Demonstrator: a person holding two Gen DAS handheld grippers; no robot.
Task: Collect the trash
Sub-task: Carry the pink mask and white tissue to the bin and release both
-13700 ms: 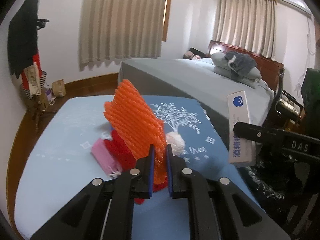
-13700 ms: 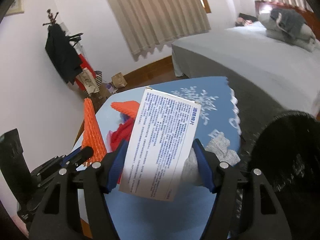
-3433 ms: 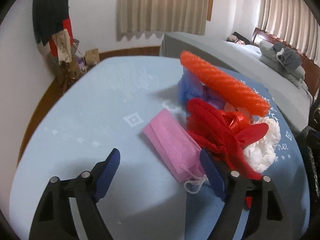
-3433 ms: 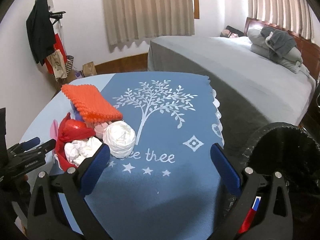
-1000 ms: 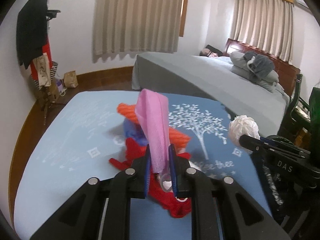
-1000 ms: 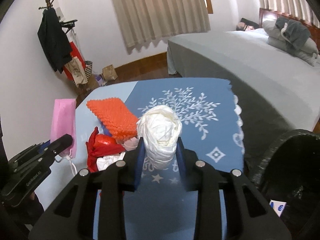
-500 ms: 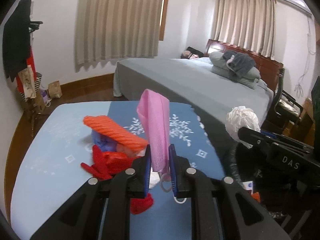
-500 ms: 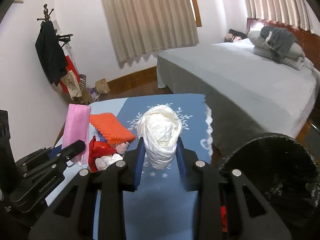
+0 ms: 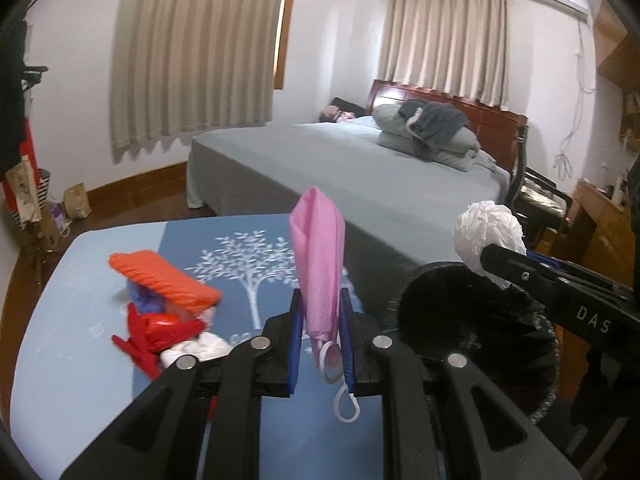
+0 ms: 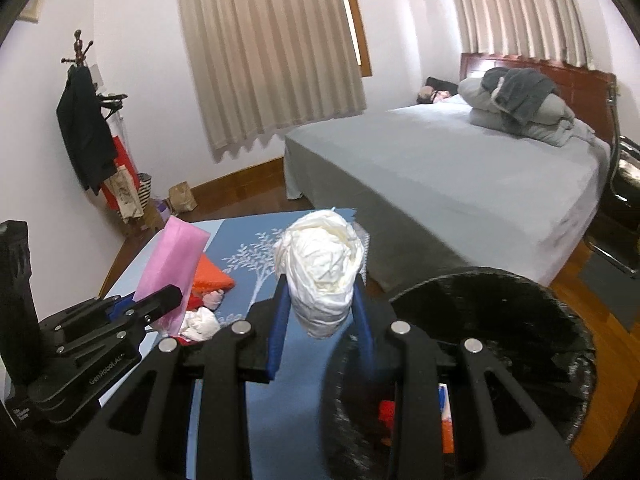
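Note:
My left gripper is shut on a pink face mask that stands upright between the blue pads, its white ear loop dangling below. My right gripper is shut on a crumpled white paper ball. The right one shows in the left wrist view with the ball over the black-lined trash bin. That bin sits just right of the table edge, with red and white scraps inside. The left gripper with the mask hangs over the table.
On the blue tablecloth lie an orange foam net, red wrapping and white tissue. A grey bed stands beyond the table, a coat rack at the left wall, a chair to the right.
Both grippers have carried their loads up and to the right, from above the table toward the bin. The bin now fills more of both views. Both grips look unchanged.

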